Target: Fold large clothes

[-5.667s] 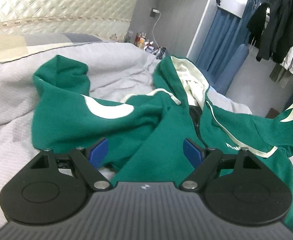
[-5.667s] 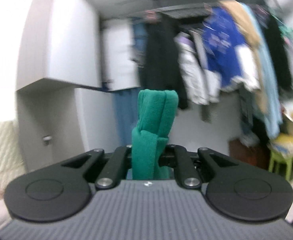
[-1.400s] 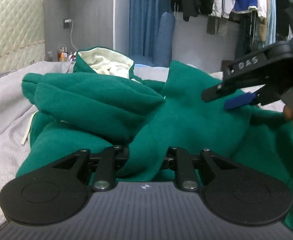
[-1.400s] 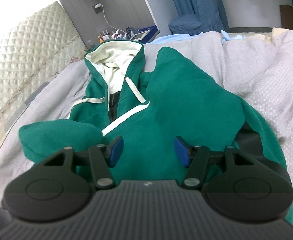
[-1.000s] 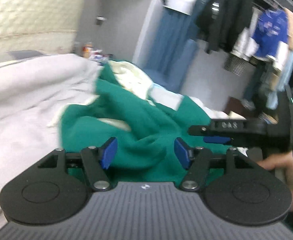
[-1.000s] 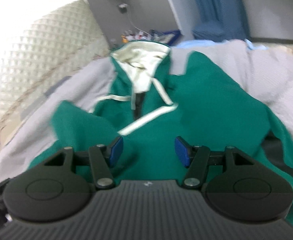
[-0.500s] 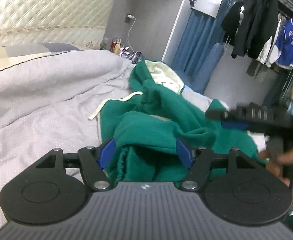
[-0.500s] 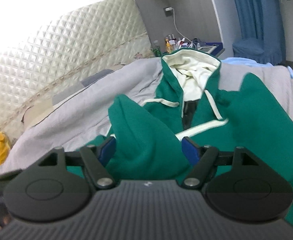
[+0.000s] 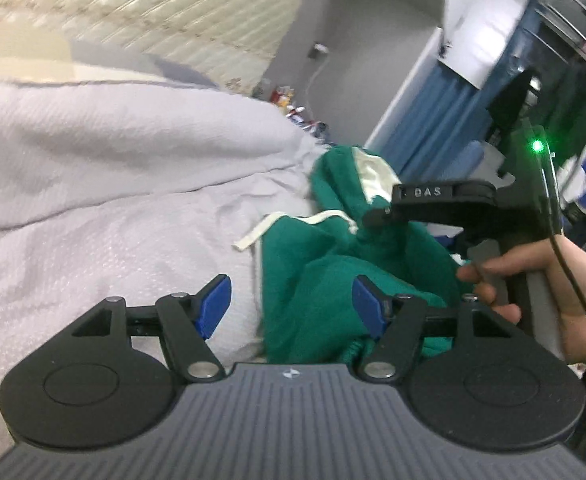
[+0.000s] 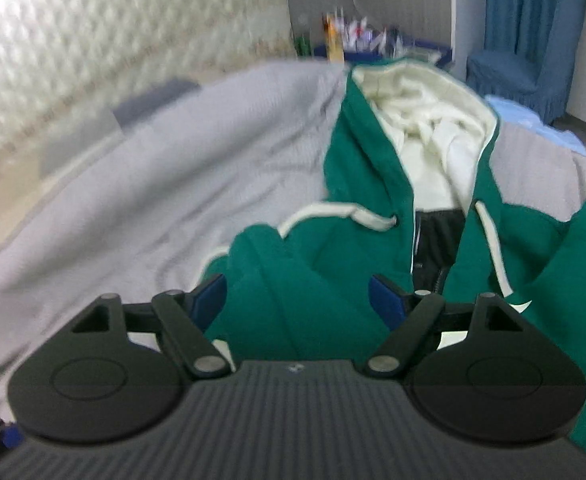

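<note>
Left wrist view: the left claw (image 9: pixel 291 302) has its blue pads spread apart, with nothing pinched; the edge of the green hoodie (image 9: pixel 333 276) lies between them, nearer the right pad.
Hoodie: it lies bunched on the grey bedspread (image 9: pixel 113 184), hood with cream lining at the far end, a cream drawstring (image 9: pixel 293 224) trailing onto the bedspread.
Other claw seen from here: the right claw, black, reaches in from the right over the hoodie; a person's hand (image 9: pixel 549 280) grips its handle, a green light glows on its top.
Right wrist view: the right claw (image 10: pixel 297 300) has just been opening and its pads stand wide apart, a raised green fold between them but not squeezed.
Hood: open, cream inside (image 10: pixel 425 132), pointing toward the quilted headboard (image 10: pixel 93 40).
Background: a blue chair (image 10: pixel 533 44) and small bottles on a shelf by the wall; both views are blurred.
</note>
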`<state>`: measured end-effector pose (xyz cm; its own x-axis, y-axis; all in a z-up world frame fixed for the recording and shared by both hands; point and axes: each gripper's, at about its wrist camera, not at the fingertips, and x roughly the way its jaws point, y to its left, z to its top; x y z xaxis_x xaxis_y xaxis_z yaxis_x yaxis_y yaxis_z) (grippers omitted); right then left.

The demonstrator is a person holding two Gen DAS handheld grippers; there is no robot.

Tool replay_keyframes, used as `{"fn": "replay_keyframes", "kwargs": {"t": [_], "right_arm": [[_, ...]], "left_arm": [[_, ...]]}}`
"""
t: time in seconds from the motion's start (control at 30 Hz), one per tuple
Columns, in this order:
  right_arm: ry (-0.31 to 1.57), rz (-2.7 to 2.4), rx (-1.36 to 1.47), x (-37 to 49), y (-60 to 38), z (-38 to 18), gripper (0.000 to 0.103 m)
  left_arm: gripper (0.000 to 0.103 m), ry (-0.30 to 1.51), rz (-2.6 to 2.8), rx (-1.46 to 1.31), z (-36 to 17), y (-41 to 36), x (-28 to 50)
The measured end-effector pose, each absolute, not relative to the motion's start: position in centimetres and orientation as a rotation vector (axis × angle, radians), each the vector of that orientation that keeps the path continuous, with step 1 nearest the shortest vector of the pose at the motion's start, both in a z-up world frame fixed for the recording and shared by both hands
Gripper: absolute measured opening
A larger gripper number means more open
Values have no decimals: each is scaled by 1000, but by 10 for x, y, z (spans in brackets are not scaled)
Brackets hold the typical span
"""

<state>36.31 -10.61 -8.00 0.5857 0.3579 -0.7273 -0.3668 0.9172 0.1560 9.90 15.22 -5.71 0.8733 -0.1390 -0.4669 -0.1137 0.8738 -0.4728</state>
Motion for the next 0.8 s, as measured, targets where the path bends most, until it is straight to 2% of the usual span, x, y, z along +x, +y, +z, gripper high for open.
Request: {"fn": "replay_keyframes", "kwargs": {"t": [0.1, 0.13, 0.17, 0.23, 0.4, 0.57, 0.67, 0.8], "right_arm": [[909, 410, -16, 373, -101, -75, 58], [924, 399, -7, 374, -101, -71, 41], [928, 381, -7, 376, -101, -65, 33], [886, 383, 3, 375, -102, -47, 28], [672, 477, 80, 353, -119, 29, 24], [328, 609, 252, 308, -176, 108, 23], [145, 631, 381, 283, -229, 118, 23], [197, 406, 435, 274, -288, 84, 23]], "left_arm": [[72, 521, -5, -531, -62, 156, 104], [72, 522, 1, -520, -62, 155, 105], [72, 522, 7, -514, -62, 155, 106], [72, 524, 4, -525, -63, 156, 107], [72, 513, 19, -537, -64, 158, 105], [72, 515, 28, -542, -66, 156, 103], [72, 509, 36, -536, -64, 154, 100], [72, 505, 31, -541, -63, 152, 97]]}}
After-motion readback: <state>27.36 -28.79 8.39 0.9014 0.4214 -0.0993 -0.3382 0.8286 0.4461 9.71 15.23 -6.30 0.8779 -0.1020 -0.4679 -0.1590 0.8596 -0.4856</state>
